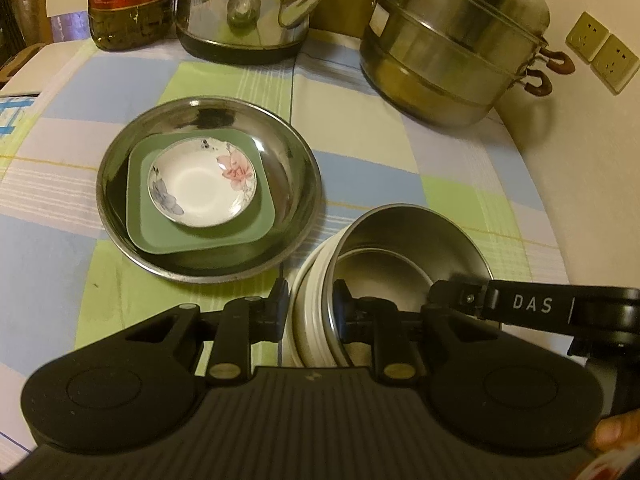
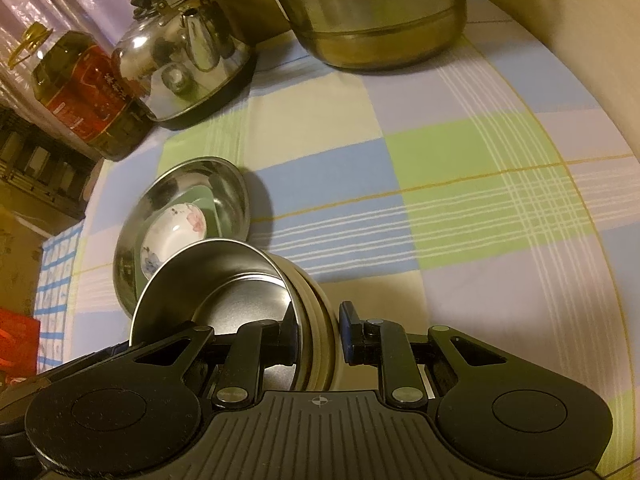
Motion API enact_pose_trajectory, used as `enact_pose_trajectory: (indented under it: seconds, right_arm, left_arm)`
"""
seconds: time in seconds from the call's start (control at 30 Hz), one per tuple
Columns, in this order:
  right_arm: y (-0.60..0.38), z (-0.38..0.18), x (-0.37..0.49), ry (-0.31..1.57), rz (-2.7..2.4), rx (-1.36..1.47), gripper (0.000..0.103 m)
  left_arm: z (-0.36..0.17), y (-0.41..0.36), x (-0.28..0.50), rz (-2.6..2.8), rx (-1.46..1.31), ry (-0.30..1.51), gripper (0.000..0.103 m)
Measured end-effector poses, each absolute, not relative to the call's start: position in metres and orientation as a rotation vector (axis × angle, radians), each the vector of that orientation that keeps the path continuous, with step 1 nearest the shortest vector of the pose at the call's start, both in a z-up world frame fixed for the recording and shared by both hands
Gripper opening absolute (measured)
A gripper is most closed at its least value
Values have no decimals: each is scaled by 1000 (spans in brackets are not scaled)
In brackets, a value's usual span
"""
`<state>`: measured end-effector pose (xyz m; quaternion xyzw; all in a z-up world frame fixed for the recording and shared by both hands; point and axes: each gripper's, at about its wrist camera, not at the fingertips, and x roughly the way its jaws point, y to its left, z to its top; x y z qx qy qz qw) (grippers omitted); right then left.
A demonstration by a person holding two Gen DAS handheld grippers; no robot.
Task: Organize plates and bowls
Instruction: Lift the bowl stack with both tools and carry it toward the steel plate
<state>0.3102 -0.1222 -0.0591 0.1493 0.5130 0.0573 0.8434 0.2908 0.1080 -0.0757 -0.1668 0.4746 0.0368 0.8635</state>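
A cream bowl with a steel inner wall (image 1: 400,256) (image 2: 228,280) is tilted, and both grippers straddle its rim. My left gripper (image 1: 310,312) is shut on the rim's left side. My right gripper (image 2: 320,330) has its jaws around the opposite rim; the right pad (image 2: 350,328) stands slightly off the cream wall. The right gripper's black arm (image 1: 560,308) also shows in the left wrist view. A wide steel plate (image 1: 120,216) (image 2: 232,196) holds a green square plate (image 1: 140,216) with a small floral dish (image 1: 202,182) (image 2: 176,228) stacked in it.
A steel kettle (image 1: 244,8) (image 2: 180,60), an oil bottle (image 1: 128,0) (image 2: 80,92) and a large steel steamer pot (image 1: 452,48) (image 2: 376,12) stand along the back of the checked tablecloth (image 1: 360,152). A wall with sockets (image 1: 604,52) is at the right.
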Motion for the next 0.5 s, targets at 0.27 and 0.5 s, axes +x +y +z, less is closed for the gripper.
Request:
enact_pose_trajectory:
  seconds: [0.27, 0.5]
  right_arm:
    - [-112, -44, 318, 1068, 156, 301, 20]
    - [-100, -36, 327, 1060, 186, 288, 20]
  left_arm:
    - [-61, 120, 292, 91, -356, 965, 20]
    - [-52, 133, 293, 117, -368, 945, 21]
